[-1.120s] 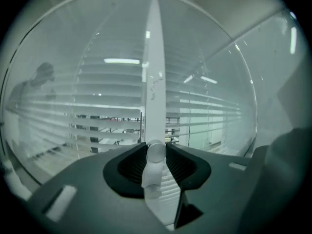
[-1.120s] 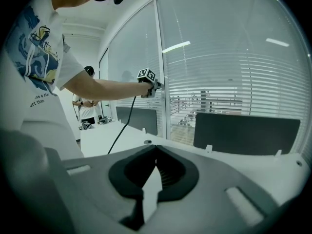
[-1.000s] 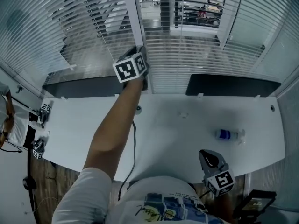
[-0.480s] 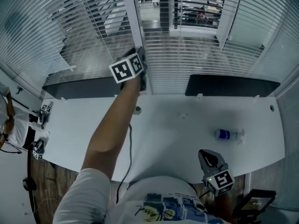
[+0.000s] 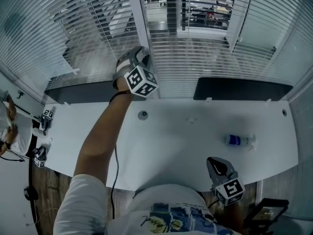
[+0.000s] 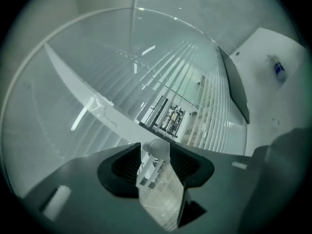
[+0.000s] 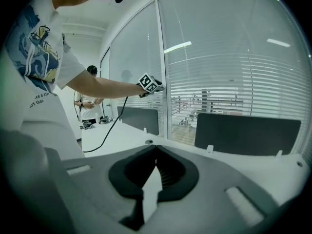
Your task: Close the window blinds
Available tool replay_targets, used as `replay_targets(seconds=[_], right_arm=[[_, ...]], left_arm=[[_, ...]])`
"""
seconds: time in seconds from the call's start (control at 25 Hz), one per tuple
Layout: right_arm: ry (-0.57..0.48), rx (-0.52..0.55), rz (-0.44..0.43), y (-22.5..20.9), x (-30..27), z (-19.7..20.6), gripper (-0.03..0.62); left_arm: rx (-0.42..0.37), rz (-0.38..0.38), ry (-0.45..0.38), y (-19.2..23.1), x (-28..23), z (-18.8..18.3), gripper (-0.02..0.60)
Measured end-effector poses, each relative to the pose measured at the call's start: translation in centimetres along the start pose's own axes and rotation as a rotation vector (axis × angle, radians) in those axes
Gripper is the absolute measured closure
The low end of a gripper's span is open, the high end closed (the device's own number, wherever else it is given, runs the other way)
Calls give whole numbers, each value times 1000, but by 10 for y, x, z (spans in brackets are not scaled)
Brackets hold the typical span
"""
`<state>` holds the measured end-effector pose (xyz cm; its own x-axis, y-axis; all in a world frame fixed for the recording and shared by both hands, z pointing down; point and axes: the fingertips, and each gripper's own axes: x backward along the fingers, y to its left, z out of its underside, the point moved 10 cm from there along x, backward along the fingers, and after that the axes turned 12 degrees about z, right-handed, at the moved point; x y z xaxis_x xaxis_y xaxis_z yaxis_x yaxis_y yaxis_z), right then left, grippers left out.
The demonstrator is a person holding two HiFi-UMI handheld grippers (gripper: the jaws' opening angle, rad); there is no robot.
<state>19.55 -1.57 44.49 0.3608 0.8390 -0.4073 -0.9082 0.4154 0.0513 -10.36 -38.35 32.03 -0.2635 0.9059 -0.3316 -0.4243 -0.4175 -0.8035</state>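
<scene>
White slatted blinds [image 5: 195,58] hang behind glass across the far side of the table. My left gripper [image 5: 141,55] is raised against the white window post [image 5: 138,18]. In the left gripper view the blinds' clear tilt wand [image 6: 152,165], with its rounded white end, lies between the left gripper's [image 6: 156,150] jaws, which are opening around it. My right gripper [image 5: 217,166] hangs low at the table's near edge by my body. Its jaw tips meet in the right gripper view [image 7: 156,148] with nothing between them.
A white table [image 5: 186,146] carries a small blue-capped bottle [image 5: 238,141] at the right and a round cable grommet [image 5: 143,115]. Dark partition panels [image 5: 242,88] stand along its far edge. A person [image 5: 7,126] stands at the left end. A cable trails from my left arm.
My left gripper has rolled at the window post, so its marker cube now faces down and right, and the hand sits slightly higher. The right gripper has not moved.
</scene>
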Motion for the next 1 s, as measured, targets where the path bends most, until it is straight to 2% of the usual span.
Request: replay_targets(seconds=[0.12,0.36,0.44,0.48,0.6,0.72,1.0], right_arm=[[2,-4,0,-1,0,1,591],[-4,-3,4,0,3,0,591],[0,-2,7,0,4,-1,591],[1,-1,7,-1,4,0,591],[3,0,5,-2,3,-1,591],[5,3,0,-2,2,-3,591],[9,5,7,-5,-1,0,591]], left_arm=[[-152,14,44,-5,-7,0,403],[-383,9,112,-12,-13,-2,417],[-433,-6,134,-12,-14,-3,454],[-433,-9,135,-12,-15,-4,463],[-367,-9,110,-13,-16,-4,463],[-251,-3,59,-10,-14,-6,461],[117,-6,-24,-3,-12,-3,456]])
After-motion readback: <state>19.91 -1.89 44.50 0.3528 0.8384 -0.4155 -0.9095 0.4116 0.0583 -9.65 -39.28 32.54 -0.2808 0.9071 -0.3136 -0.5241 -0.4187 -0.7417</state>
